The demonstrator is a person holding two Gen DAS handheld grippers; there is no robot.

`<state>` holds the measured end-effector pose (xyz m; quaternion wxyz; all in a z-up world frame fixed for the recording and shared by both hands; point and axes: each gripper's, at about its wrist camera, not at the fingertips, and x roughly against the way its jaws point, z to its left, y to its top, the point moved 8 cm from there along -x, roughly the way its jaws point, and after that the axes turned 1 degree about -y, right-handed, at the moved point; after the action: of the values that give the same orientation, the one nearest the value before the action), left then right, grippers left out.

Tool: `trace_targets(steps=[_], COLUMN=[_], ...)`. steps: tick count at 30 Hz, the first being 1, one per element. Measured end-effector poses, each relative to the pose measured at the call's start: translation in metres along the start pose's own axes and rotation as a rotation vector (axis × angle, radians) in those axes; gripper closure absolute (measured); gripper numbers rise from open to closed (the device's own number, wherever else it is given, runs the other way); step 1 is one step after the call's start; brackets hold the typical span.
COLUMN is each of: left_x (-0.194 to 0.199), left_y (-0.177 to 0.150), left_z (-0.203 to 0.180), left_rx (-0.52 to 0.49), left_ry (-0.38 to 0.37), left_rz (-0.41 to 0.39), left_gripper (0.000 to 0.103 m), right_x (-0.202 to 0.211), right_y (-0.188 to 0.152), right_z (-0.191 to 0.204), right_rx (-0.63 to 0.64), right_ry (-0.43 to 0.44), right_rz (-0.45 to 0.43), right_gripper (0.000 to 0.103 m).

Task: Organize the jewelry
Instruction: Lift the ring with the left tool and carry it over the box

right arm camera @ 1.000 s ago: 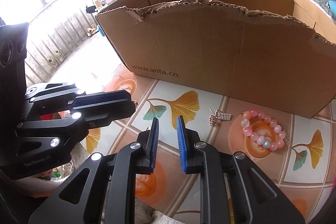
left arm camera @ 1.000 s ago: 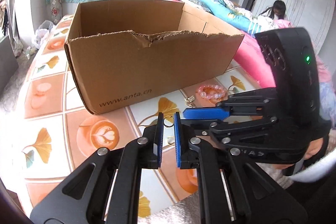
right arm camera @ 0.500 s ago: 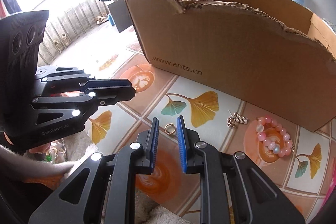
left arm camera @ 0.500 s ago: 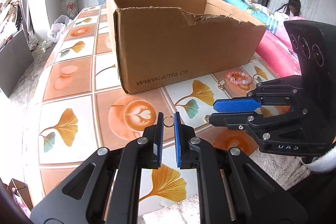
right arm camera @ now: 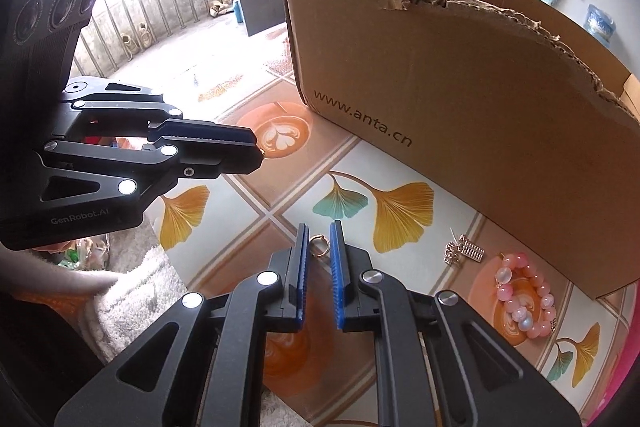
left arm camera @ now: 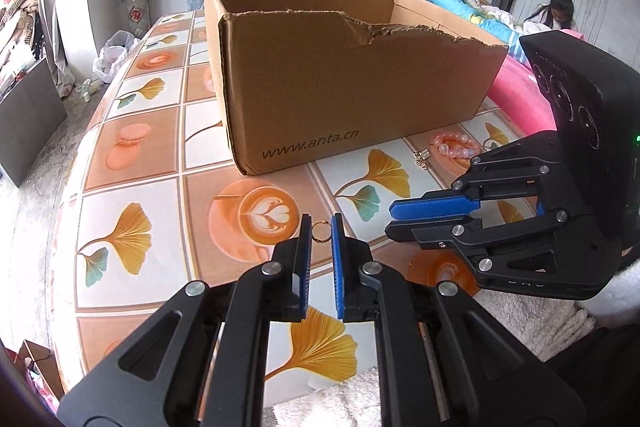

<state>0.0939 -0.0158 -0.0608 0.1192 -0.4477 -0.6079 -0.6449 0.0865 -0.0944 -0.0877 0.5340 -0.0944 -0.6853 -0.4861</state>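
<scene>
A small gold ring (left arm camera: 321, 231) is pinched upright between the tips of my left gripper (left arm camera: 321, 227), just above the patterned table. My right gripper (right arm camera: 319, 233) points down at the table, its jaws closing on a second gold ring (right arm camera: 320, 246) that spans the gap between the blue pads. The left gripper (right arm camera: 256, 151) hangs to the right one's left, apart from it. Behind both stands an open cardboard box (left arm camera: 360, 99) with a torn front edge. A pink bead bracelet (right arm camera: 524, 297) and a small metal charm (right arm camera: 464, 251) lie in front of the box.
The table (left arm camera: 132, 163) has a tiled cloth with ginkgo leaves and coffee cups; its near edge runs just under the grippers. A white fluffy sleeve (right arm camera: 132, 283) shows at the left hand. Pink bedding (left arm camera: 520, 95) and a seated person (left arm camera: 560, 11) are beyond the table's right side.
The right gripper came over the second ring and its jaws narrowed around it. The left gripper kept its ring and turned slightly, so the box sits more centred in its view.
</scene>
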Motion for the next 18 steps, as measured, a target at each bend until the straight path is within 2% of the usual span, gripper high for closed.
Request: trace_targets(steps=[5, 9, 13, 18], left_x=[0.006, 0.021, 0.05, 0.071], left_y=[0.004, 0.014, 0.041, 0.093], left_z=[-0.002, -0.007, -0.019, -0.031], left_rx=[-0.013, -0.025, -0.045, -0.1], left_ry=[0.008, -0.005, -0.067, -0.115], left_rz=[-0.015, -0.056, -0.156, -0.261], left_gripper=[0.094, 0.094, 0.094, 0.094], right_x=[0.005, 0.025, 0.065, 0.123], right_y=[0.0, 0.001, 0.018, 0.054], right_z=[-0.009, -0.022, -0.036, -0.069], right_rx=[-0.038, -0.063, -0.093, -0.154], right_ry=[0.002, -0.002, -0.003, -0.015], right_rz=[-0.015, -0.054, -0.148, -0.296], right_gripper=[0.092, 0.092, 0.092, 0.092])
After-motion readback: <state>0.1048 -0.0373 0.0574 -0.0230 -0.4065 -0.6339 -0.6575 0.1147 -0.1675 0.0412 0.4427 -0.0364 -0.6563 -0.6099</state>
